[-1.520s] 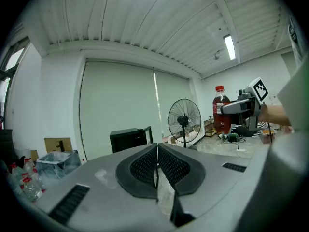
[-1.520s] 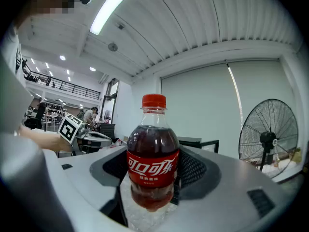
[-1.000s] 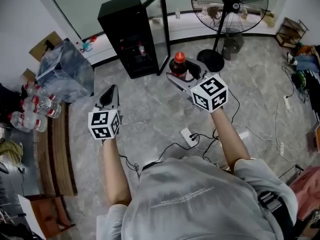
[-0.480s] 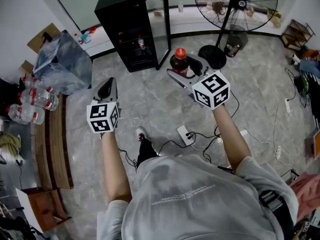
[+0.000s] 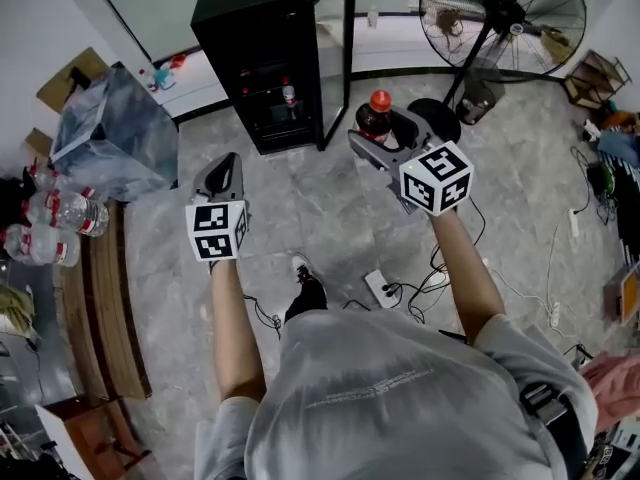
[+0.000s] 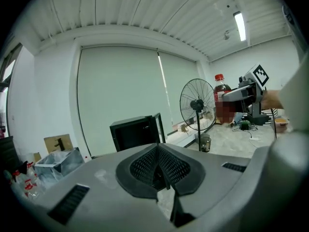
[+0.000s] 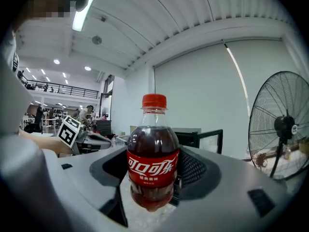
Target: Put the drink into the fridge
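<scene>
Hidden or cut off: from above, the lower half of the drink bottle [image 5: 376, 116] sits behind the right claw [image 5: 384, 138]. The inside of the fridge [image 5: 256, 30] is dark, with one small red-capped bottle [image 5: 289, 95] on a shelf and the rest not to be made out. The fan [image 5: 500, 13] is cut by the top edge. The person's legs are under the grey shirt, with one shoe [image 5: 305, 290] showing. Right claw: closed on the drink bottle, which is upright, with red cap, red label and dark liquid; it is gripped by its lower body in the air, near the fridge's open door [image 5: 343, 53] but apart from it. Left claw [image 5: 226, 171]: jaws pressed together, nothing between them, held in the air to the left of the other. Floor [image 5: 300, 208]: grey marbled tile, bare between the claws and the fridge. Room: fridge against the far wall, door swung to the right; fan base near the door's right; clear plastic bag [image 5: 110, 133] left of the fridge; water bottles [image 5: 60, 213] at the left edge; power strip [image 5: 383, 290] and cables on the floor by the shoe.
</scene>
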Demonstrator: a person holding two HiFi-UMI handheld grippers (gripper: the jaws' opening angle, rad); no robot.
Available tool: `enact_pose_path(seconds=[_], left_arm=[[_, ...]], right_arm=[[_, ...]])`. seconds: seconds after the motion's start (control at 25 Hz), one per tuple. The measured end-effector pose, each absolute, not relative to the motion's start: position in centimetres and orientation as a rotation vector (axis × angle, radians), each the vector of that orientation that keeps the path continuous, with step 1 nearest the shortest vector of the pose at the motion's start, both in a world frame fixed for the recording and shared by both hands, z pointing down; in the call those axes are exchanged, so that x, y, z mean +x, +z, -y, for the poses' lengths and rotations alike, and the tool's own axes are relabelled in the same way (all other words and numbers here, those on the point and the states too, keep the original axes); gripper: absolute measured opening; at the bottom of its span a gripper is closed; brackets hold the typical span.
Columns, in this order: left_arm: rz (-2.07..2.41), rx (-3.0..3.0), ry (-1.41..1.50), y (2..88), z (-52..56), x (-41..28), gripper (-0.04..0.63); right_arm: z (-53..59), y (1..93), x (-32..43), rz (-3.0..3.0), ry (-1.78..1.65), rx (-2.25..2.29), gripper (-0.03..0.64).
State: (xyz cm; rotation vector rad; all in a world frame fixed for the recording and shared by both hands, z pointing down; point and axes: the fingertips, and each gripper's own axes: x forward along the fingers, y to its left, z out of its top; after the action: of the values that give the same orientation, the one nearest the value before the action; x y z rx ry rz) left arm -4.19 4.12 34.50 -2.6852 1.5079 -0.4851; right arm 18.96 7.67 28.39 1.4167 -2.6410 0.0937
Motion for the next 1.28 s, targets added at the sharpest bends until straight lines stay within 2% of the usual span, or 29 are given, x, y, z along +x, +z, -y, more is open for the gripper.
enact_pose_path(seconds=[0.44,0.8,1.28], left_arm=[[-1.440,-2.758,-0.511,35.8,13.4,-10.0,0.015],[-1.390,-2.828,-0.525,37.8,21.4,-12.2,0.015],[-1.446,-2.879,-0.581,41.9,26.7,-12.3,0.015]], right_arm=[[9.4,29.4,12.4,2.618,0.159,1.461,0.302],[17.4,30.9,9.1,2.588,0.197,1.477,0.302],[25.8,34.6,7.6,2.576,0.238,1.404,0.302]])
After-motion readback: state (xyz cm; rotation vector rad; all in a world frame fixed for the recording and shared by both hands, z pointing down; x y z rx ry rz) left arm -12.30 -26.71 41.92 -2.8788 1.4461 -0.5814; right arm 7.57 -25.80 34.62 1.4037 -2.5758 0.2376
